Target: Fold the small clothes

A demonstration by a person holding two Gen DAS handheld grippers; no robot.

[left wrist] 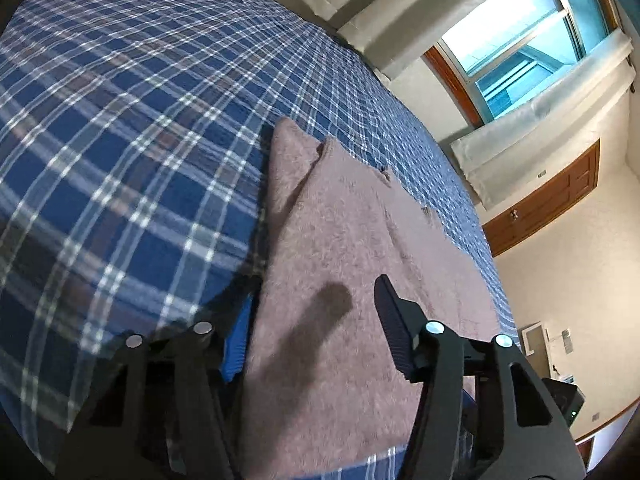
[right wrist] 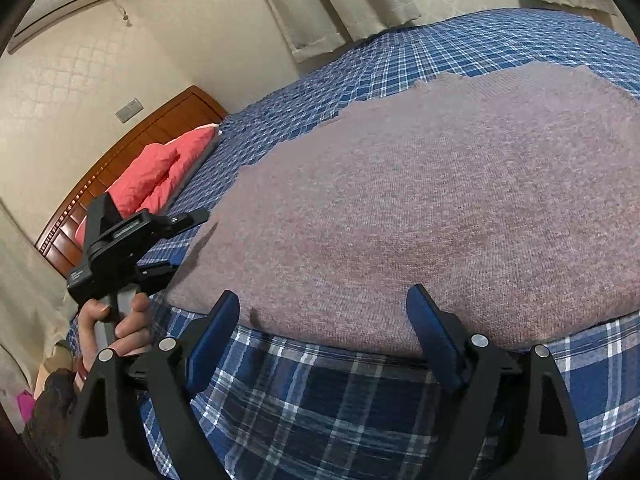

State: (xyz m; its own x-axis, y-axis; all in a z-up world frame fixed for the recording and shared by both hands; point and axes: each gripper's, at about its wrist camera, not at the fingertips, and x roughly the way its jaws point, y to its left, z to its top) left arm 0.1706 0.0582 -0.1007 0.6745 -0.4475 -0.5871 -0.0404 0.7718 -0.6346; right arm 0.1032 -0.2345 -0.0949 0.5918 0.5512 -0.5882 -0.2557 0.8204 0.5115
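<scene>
A mauve knitted garment lies flat on the blue plaid bed cover. My left gripper straddles the garment's side edge: its blue-padded finger sits beside and partly under the edge, and the other finger hovers over the cloth and casts a shadow on it. The pads do not press. The right wrist view shows this gripper held by a hand. My right gripper stands wide open at the near hem, fingertips touching the cloth's edge.
A red pillow lies against the wooden headboard at one end of the bed. Beyond the far side hang pale curtains beside a window. A wooden cabinet stands against the wall.
</scene>
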